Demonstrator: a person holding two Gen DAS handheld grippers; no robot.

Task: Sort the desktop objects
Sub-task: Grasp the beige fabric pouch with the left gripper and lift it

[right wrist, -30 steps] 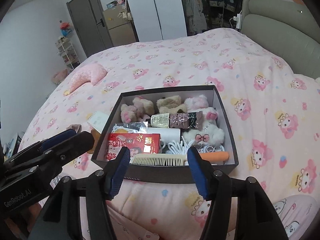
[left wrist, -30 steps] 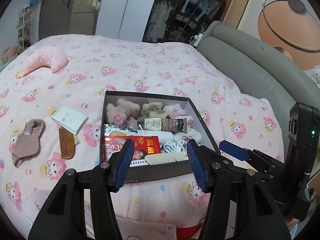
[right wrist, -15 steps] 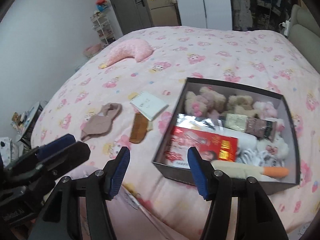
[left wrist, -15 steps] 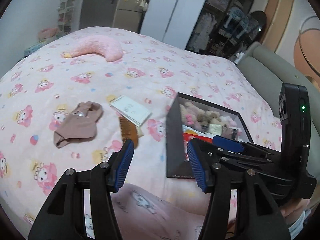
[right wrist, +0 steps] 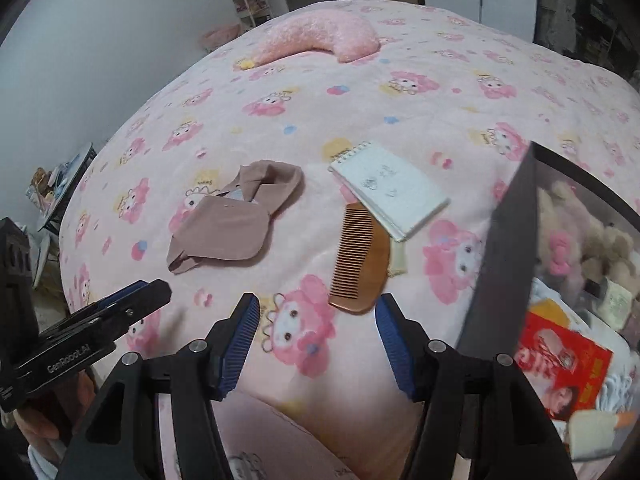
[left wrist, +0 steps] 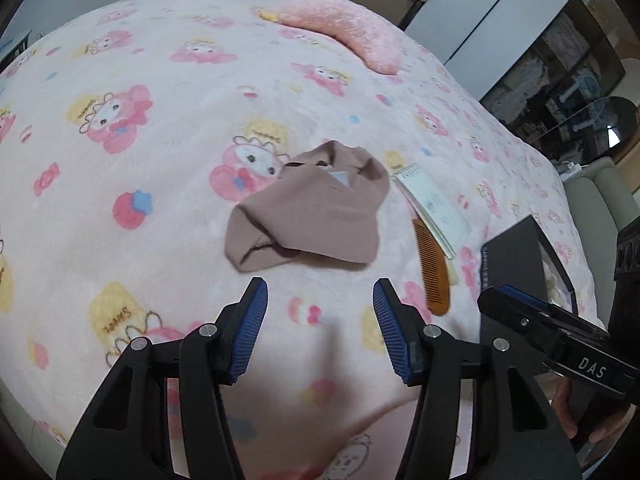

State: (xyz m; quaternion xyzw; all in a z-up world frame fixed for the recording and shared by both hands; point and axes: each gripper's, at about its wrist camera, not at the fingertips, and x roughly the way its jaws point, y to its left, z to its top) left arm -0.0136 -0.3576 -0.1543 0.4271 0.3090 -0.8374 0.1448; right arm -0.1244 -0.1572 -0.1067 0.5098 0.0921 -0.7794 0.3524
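Left wrist view: left tool (left wrist: pixel 320 330) spread, empty, aimed at the brown cloth pouch (left wrist: pixel 308 216) at 12 o'clock; right tool (right wrist: pixel 318 340) spread before the wooden comb (right wrist: pixel 360 260), likely the next picks.

A wooden comb (right wrist: pixel 362 258) lies on the pink bedspread (right wrist: pixel 360 96), its top tucked under a spiral notepad (right wrist: pixel 390 188). The right gripper (right wrist: pixel 316 340) (jaws apart, empty) hangs just short of it.
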